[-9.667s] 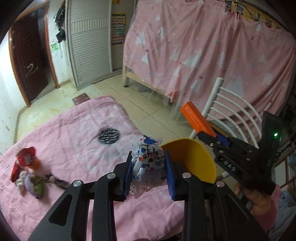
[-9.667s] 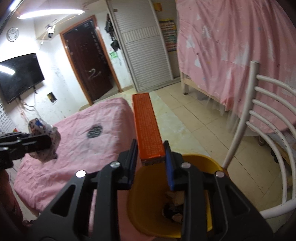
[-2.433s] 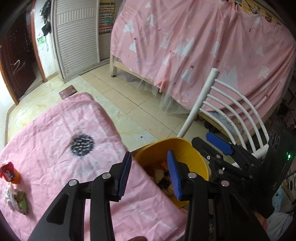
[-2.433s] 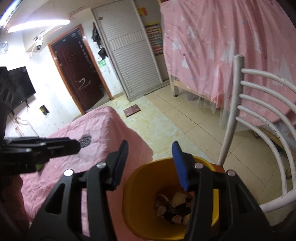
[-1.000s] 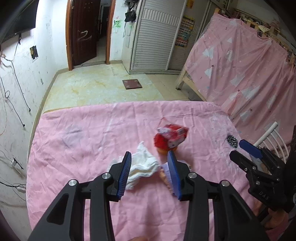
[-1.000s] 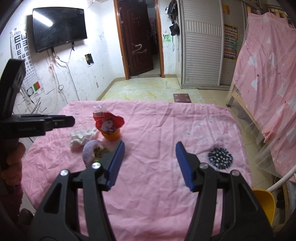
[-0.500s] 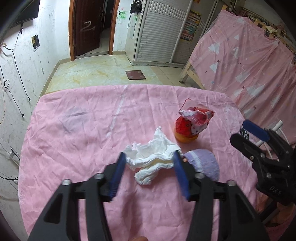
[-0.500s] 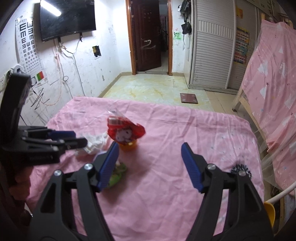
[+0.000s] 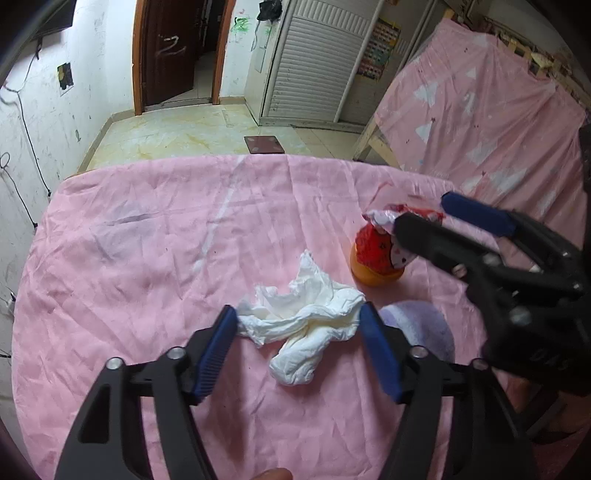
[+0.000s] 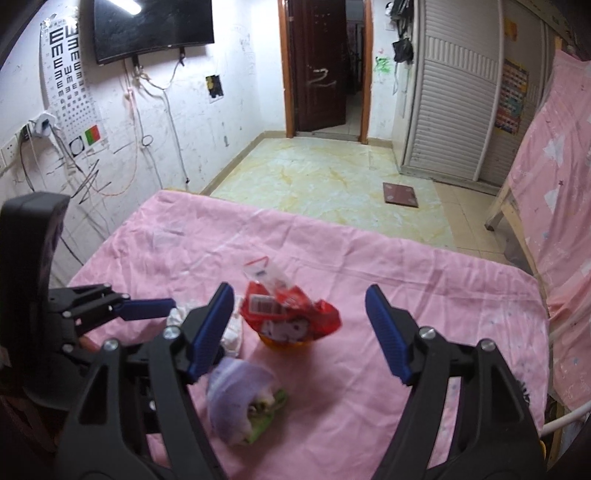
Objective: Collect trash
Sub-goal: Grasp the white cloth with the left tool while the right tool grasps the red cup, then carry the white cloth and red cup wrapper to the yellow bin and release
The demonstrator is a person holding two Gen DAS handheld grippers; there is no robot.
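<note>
Left wrist view: the left tool (image 9: 297,325) is standing wide open around a crumpled white tissue (image 9: 303,317) lying on the table's (image 9: 147,258) wrinkled pink cloth — its blue ribbed pads are flanking the wad, gripping nothing. The right tool (image 9: 421,214) is reaching in from the right, partly blocking a red foil wrapper (image 9: 375,247) sitting on an orange cup (image 9: 369,275).

Right wrist view: the right tool (image 10: 299,325) is likewise gaping wide and holding nothing, framing the red wrapper (image 10: 291,314). Only here is the near lilac bag (image 10: 236,391) showing green contents at its mouth — the tissue (image 10: 231,330) is mostly hidden behind the left pad. A wall television (image 10: 151,27) and an eye chart (image 10: 66,74) are hanging at far left.
</note>
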